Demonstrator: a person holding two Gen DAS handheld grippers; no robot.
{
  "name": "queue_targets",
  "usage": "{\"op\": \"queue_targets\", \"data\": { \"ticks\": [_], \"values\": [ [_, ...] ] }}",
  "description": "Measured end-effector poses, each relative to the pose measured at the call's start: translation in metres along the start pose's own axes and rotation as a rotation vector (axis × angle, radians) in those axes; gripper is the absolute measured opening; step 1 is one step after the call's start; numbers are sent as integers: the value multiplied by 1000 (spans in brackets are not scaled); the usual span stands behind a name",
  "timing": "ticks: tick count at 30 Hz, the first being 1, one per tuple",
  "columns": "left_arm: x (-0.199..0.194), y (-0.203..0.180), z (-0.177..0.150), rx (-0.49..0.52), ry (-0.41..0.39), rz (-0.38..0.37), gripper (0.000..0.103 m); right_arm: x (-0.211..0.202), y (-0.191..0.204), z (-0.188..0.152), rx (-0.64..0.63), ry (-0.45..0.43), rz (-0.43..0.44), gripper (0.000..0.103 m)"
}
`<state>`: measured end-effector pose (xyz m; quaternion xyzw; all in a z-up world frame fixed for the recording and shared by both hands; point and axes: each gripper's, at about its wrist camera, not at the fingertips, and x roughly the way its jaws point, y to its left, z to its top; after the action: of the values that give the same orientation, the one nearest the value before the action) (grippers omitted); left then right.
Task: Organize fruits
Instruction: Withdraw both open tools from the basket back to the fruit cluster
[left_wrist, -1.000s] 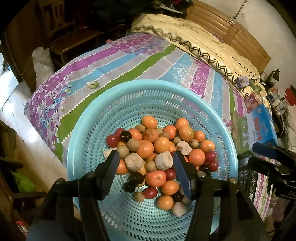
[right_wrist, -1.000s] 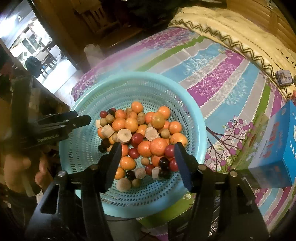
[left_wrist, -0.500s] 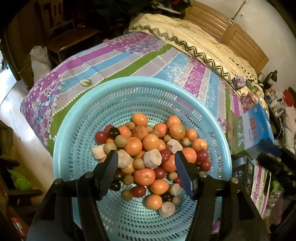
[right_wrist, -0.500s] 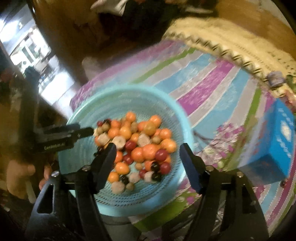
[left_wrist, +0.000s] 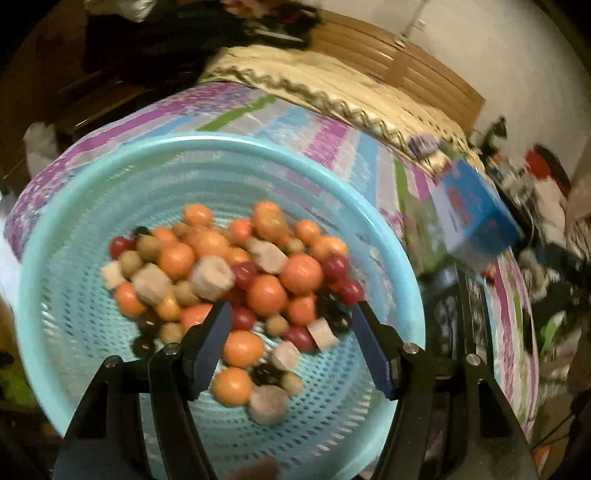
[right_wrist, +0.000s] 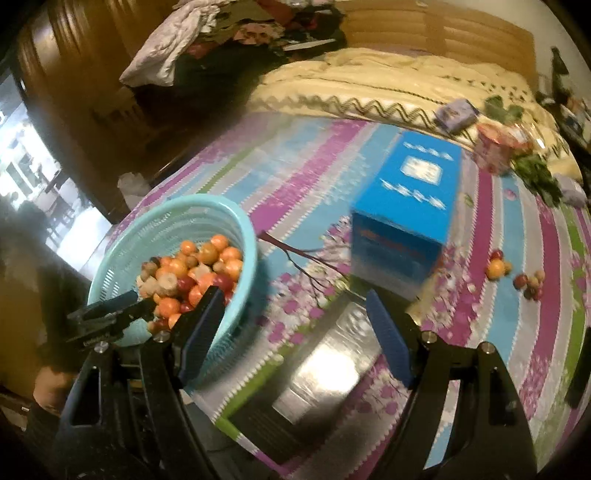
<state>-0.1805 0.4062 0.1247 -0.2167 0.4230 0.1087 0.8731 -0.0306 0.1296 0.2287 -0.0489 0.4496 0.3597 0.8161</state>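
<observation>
A turquoise mesh basket stands on the striped bedspread and holds a pile of orange, dark red, black and beige fruits. My left gripper hovers over the near side of the pile. Its jaws are opening and nothing is pressed between them; an orange fruit lies below the gap. In the right wrist view the basket sits at the left. My right gripper hangs beside it over the bedspread, its jaws opening and empty. Loose fruits lie far right.
A blue carton stands on the bedspread right of the basket. A dark tray with a shiny top lies below my right gripper. A cream quilt and small boxes lie further back. A person's hand shows at lower left.
The right wrist view has swung right, from over the basket to the bedspread and blue carton, and its jaws have widened. The left gripper has shifted over the pile, jaws slightly wider.
</observation>
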Motion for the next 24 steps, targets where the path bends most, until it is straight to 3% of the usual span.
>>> {"op": "queue_targets", "data": {
  "ticks": [3, 8, 11, 16, 24],
  "values": [
    [14, -16, -6, 48, 19, 12, 69, -2, -13, -9, 27, 8, 4, 80],
    [26, -38, -13, 158, 22, 132, 69, -11, -30, -21, 46, 5, 12, 80],
    [27, -43, -12, 151, 3, 182, 69, -14, -40, -25, 67, 0, 18, 80],
    [26, -58, -16, 102, -18, 169, 69, -19, -54, -35, 78, 5, 22, 80],
    [29, -115, -28, 136, -35, 108, 68, -27, -80, -48, 128, 9, 15, 80]
  ]
}}
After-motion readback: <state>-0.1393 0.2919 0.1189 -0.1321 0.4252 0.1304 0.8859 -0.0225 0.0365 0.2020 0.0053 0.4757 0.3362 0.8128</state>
